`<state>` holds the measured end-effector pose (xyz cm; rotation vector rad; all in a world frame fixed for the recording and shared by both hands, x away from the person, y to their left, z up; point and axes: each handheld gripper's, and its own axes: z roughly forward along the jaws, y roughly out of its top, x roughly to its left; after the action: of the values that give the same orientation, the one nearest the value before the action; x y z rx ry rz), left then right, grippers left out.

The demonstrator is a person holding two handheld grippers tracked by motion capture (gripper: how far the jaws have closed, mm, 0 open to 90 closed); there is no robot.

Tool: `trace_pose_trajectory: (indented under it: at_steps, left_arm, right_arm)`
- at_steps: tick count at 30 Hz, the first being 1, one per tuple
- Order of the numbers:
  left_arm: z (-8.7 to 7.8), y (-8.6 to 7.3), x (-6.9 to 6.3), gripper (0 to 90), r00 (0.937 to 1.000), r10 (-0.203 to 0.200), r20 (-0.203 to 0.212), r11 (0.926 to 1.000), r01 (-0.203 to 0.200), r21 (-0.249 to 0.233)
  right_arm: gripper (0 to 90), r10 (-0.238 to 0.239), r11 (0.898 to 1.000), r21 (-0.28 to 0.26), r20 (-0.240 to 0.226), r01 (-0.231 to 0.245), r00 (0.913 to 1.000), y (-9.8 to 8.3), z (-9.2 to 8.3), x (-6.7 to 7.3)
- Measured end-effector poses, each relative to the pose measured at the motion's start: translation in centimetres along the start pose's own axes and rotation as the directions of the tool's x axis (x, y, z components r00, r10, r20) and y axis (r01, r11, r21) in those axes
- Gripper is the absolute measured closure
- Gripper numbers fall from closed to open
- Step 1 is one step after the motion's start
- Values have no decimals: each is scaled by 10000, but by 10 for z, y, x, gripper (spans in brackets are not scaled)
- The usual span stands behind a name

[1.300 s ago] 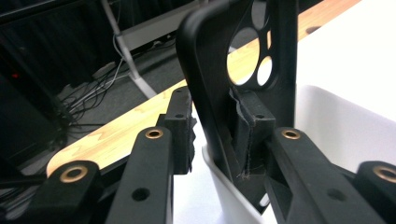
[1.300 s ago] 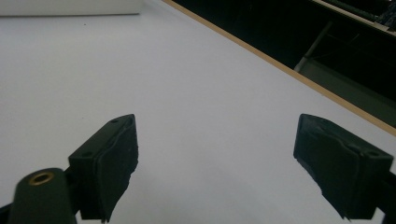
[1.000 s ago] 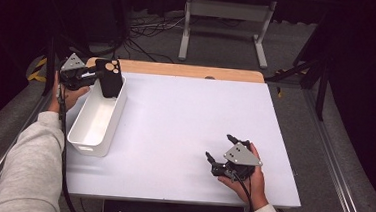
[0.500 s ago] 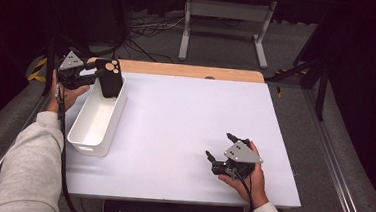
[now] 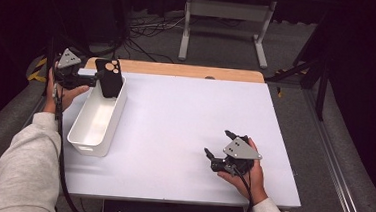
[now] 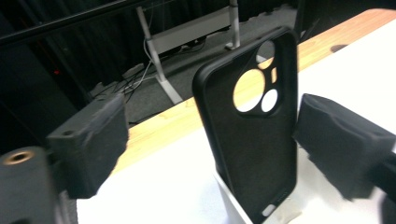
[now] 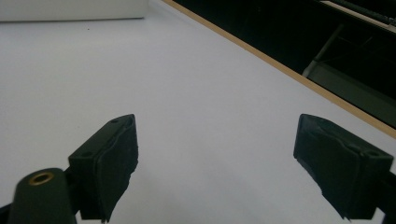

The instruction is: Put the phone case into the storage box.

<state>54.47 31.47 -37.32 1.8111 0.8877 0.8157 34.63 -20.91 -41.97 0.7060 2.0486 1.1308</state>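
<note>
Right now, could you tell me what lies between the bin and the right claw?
Only bare white table, as the high view shows, between bin and right claw.

Bright overhead light glares off the white table (image 5: 185,121) against dark, dim surroundings; both gripper views look soft.

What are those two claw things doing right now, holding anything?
Left gripper: jaws have just been opening, now apart from the black phone case standing in the white bin.
Right gripper: open, holding nothing.
</note>
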Motion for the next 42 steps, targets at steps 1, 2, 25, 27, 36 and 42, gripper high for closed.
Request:
trace_pose_trajectory:
  at_steps: [1, 2, 25, 27, 36, 42]
  left_arm:
    - [-2, 0, 0, 66, 10000, 63, 39, 10000, -63, -8]
    - [-3, 0, 0, 60, 9999, 58, 94, 10000, -58, -62]
    - [-44, 11, -36, 30, 9971, 611, 453, 9962, -581, -649]
    - [-47, 11, -40, 29, 9970, 576, 519, 9962, -540, -679]
    - [-60, 6, -55, 30, 9959, 581, 688, 9944, -516, -925]
    - [-68, 8, -57, 33, 9958, 489, 776, 9924, -397, -1165]
  right_arm:
    - [142, -5, 10000, 6, -18, 5, 10000, 0, 1, 0]
    - [142, -6, 10000, -11, -24, 6, 10000, 0, 1, 0]
    - [137, 51, 9994, -354, -246, -59, 9997, 5, 1, -6]
    - [135, 87, 9993, -348, -231, -95, 9997, 4, 0, -7]
    - [133, 166, 9991, -378, -287, -177, 9994, 3, 0, -6]
    - [133, 117, 9991, -395, -302, -129, 9995, 3, 0, -5]
